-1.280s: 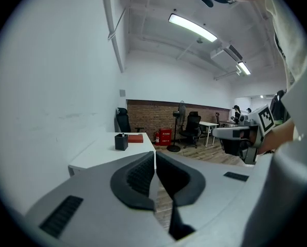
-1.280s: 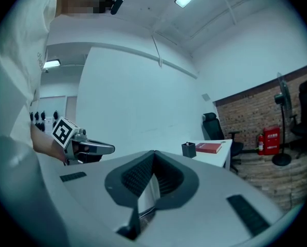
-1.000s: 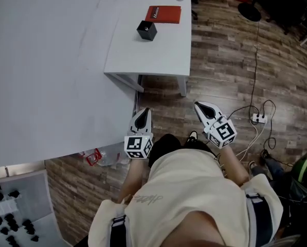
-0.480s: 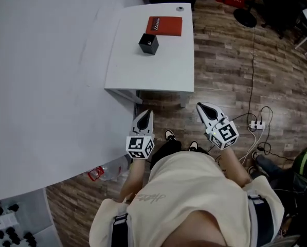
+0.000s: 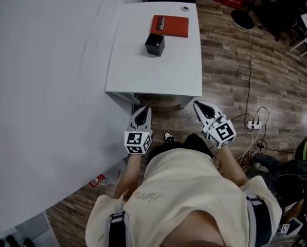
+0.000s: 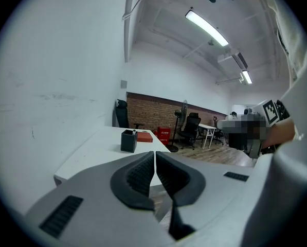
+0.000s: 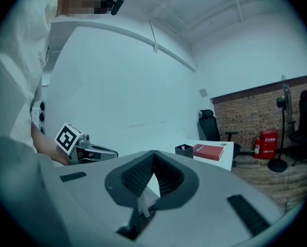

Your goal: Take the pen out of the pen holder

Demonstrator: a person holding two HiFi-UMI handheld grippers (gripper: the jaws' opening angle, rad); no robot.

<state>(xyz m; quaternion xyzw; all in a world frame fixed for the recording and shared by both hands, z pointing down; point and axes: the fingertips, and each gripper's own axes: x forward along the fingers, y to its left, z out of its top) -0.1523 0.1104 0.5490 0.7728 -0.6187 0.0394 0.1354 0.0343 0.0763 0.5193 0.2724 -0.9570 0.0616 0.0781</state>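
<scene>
A black square pen holder (image 5: 155,44) stands on the white table (image 5: 143,71), just in front of a red book (image 5: 169,25). The left gripper view shows the holder (image 6: 128,140) far off, with a small pale tip at its rim; no pen can be told apart in the head view. My left gripper (image 5: 143,110) and right gripper (image 5: 200,106) hang side by side in front of my body, short of the table's near edge. Both are shut with nothing in them. In their own views the left gripper (image 6: 155,154) and right gripper (image 7: 154,153) show their pads pressed together.
A large white wall (image 5: 40,86) fills the left side. A small round object (image 5: 184,8) lies at the table's far edge. On the wooden floor to the right are a power strip (image 5: 253,123) with cables and a fan base (image 5: 242,18). Office chairs stand further back.
I have stepped closer to the table, so it sits nearer and more central in the head view. Both grippers stayed shut and level in front of me.
</scene>
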